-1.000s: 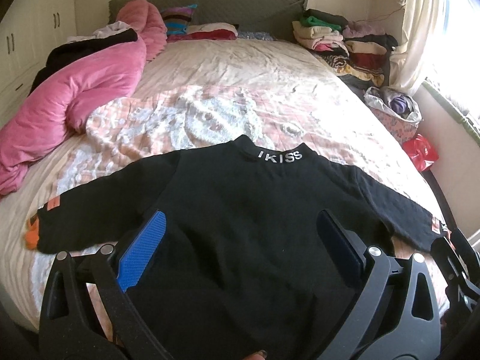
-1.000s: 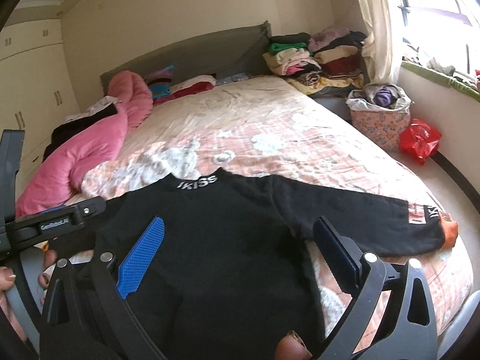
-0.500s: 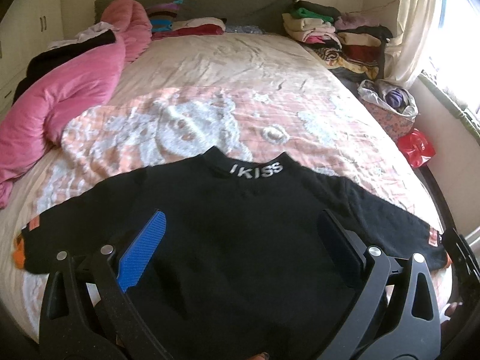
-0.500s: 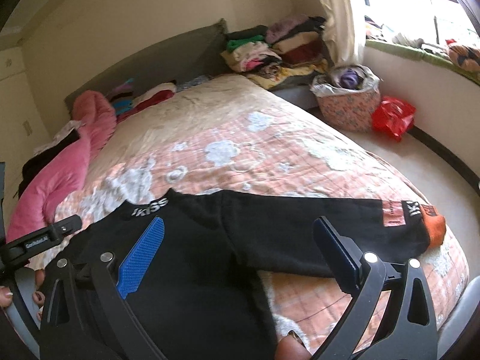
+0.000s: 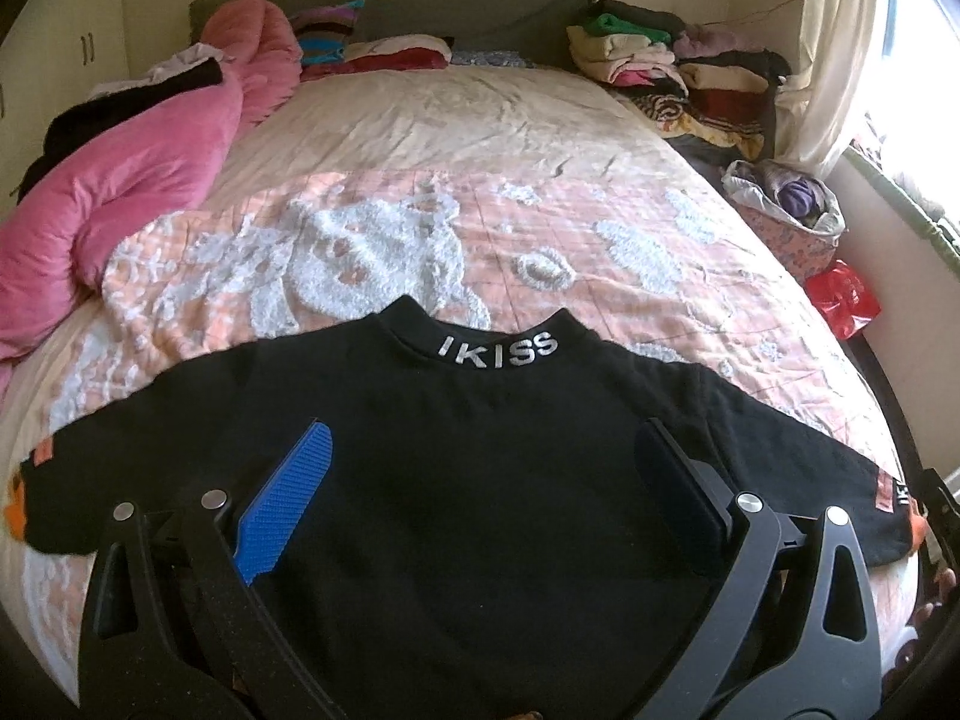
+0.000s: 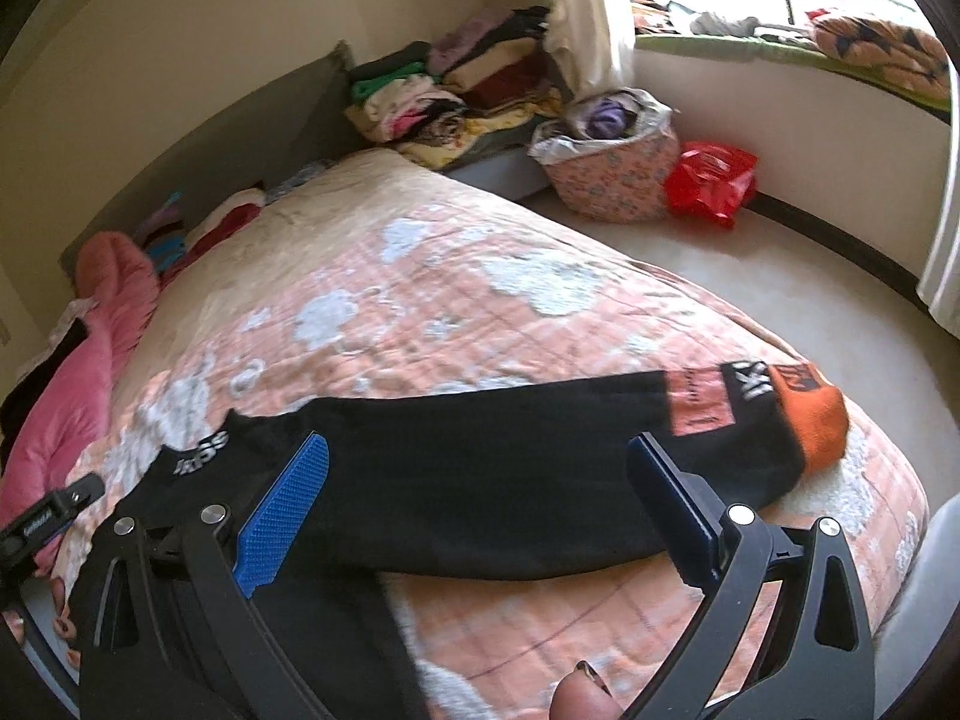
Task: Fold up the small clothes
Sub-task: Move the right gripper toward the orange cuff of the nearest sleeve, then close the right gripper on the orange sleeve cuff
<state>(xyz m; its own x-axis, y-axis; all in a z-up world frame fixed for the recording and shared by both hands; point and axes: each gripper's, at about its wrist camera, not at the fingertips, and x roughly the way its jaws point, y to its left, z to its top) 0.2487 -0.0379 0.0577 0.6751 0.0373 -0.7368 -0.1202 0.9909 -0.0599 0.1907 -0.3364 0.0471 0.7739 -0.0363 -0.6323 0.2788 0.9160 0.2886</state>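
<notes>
Zero folds done so far: your black sweater (image 5: 480,480) lies flat, left gripper (image 5: 480,516) and right gripper (image 6: 480,510) both spread wide, holding nothing.

A: What can be read on the black sweater (image 5: 468,480)?

B: Its collar (image 5: 495,351) carries "IKISS" in silver letters, at 12 o'clock of the garment in the left view.

A: Anything on the sleeves?

B: The right cuff (image 6: 750,381) bears white letters on a black band, at 2 o'clock in the right view, too cut off to read. The orange patch's (image 6: 699,402) print is illegible.
</notes>
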